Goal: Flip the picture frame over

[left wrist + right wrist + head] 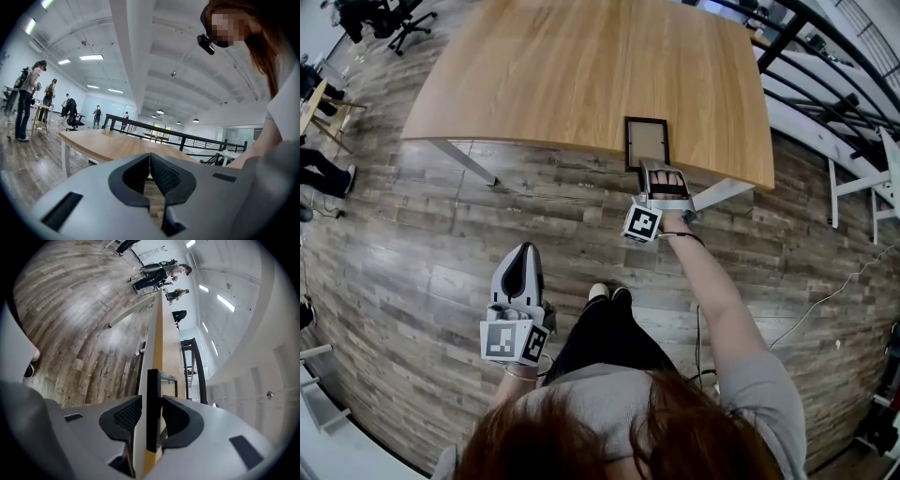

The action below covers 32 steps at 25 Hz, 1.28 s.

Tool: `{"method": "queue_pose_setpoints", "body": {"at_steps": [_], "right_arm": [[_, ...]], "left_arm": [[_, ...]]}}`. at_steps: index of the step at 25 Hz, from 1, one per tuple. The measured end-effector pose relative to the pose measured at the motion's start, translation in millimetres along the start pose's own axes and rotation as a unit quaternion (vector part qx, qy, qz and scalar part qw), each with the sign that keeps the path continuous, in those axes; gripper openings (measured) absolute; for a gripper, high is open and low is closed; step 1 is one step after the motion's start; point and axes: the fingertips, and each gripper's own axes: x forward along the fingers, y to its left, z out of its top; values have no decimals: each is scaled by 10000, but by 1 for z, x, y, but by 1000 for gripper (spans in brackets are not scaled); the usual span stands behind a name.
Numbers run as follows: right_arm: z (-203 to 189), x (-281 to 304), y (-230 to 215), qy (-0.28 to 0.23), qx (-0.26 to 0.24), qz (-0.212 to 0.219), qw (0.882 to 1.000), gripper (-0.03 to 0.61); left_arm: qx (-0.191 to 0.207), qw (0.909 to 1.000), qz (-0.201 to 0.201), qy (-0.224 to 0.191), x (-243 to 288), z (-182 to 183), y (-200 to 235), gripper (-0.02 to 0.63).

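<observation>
frame: picture frame [646, 142] lies flat on the table [581, 75], black border, tan panel; can't tell which face is up
frame axis: portrait, with the long side running away from the person and the short near rail parallel to the table's near edge
frame position: right at the near edge, toward the table's right end, well clear of the other three sides
right gripper: right gripper [666, 176] is rolled on its side, jaws spread wide and straddling the frame's near rail [152, 399] plus the table edge [158, 333]; a sliver of gap shows at one pad, so no clamp is visible
left gripper: left gripper [522, 255] is held low over the floor [441, 253], well apart from the table; its jaws are pressed together with nothing between them [150, 159]
surface: light wood top, bare apart from the frame, on white legs [464, 161]
room: large open hall with a grey wood-plank floor, black railing [825, 84] beyond the table's right side, an office chair [398, 23] far left, and people [26, 101] standing in the distance
clearance: open tabletop beyond and left of the frame; a cable [825, 300] lies on the floor to the person's right
</observation>
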Motion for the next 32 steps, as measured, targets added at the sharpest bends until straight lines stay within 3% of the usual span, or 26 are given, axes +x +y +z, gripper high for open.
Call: {"method": "queue_pose_setpoints", "body": {"at_steps": [4,10,13,16,18,20,21,23,26,27,30,32], "right_arm": [[3,-3,-14,-112,381,-224,9990,89],[3,-12,-32,-94,666,-271,9974,83],[5,-17,-42,-218,1061,-346,9935,83],[5,-25,-57,-375,2038,-405,9775,83],[1,-31,-69,-456,2966,-484,9527,81],[-7,-38,-83,-612,4154,-582,9057,81],[-11,-42,-91,-746,4804,-625,8717,81],[-20,-50,-103,-1091,6028,-667,7876,81],[-42,-55,-110,-1480,7526,-665,6382,81],[-49,-55,-111,-1519,7853,-682,5963,81],[-63,-54,-109,-1601,8507,-730,4953,81],[-70,-55,-103,-1689,8967,-772,4017,81]], "left_arm": [[21,10000,-23,8,-2,0,-1,8],[8,9999,-125,32,-1,1,-10,9],[44,9998,-206,-13,1,6,-16,8],[63,9997,-236,-35,4,8,-18,8],[70,9996,-260,-29,7,8,-20,8],[71,9995,-296,-30,9,8,-23,8],[70,9995,-315,-33,10,8,-24,8],[70,9993,-359,-33,12,9,-28,9],[68,9991,-419,-17,15,8,-33,9],[54,9990,-436,-9,17,8,-35,8],[-18,9989,-467,32,18,4,-37,8],[-23,9988,-482,63,18,3,-39,9]]}}
